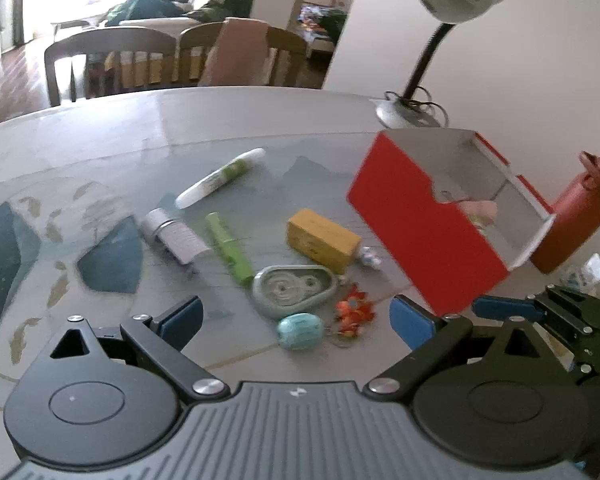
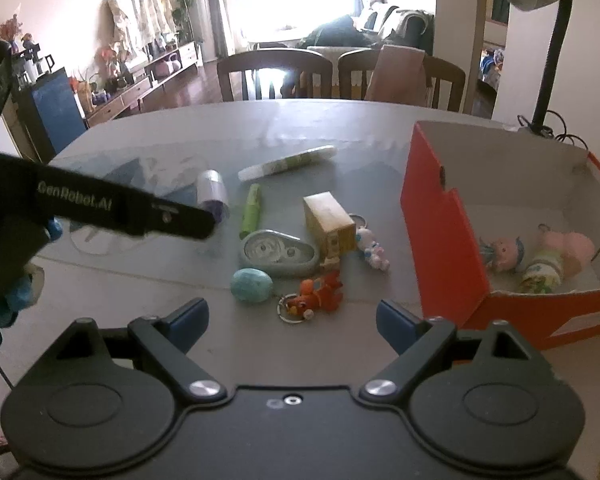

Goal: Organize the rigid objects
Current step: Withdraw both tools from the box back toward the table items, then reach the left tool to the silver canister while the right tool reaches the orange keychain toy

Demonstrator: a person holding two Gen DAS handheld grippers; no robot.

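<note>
Several small objects lie on the grey table: a teal egg (image 1: 300,331) (image 2: 251,285), an orange keychain figure (image 1: 354,314) (image 2: 319,290), a grey-green tape dispenser (image 1: 294,289) (image 2: 278,253), a yellow block (image 1: 323,244) (image 2: 329,222), a green pen (image 1: 229,249) (image 2: 251,209), a white-green tube (image 1: 220,178) (image 2: 287,162), a silver-capped bottle (image 1: 174,235) (image 2: 212,189) and a small white figure (image 2: 372,249). An open red box (image 1: 424,220) (image 2: 440,232) holds two dolls (image 2: 540,258). My left gripper (image 1: 296,320) is open above the egg. My right gripper (image 2: 292,320) is open before the keychain.
A desk lamp (image 1: 410,110) stands behind the box. A red bottle (image 1: 572,220) stands right of the box. Wooden chairs (image 2: 274,74) line the table's far edge. The left gripper's body (image 2: 100,204) crosses the right wrist view at the left.
</note>
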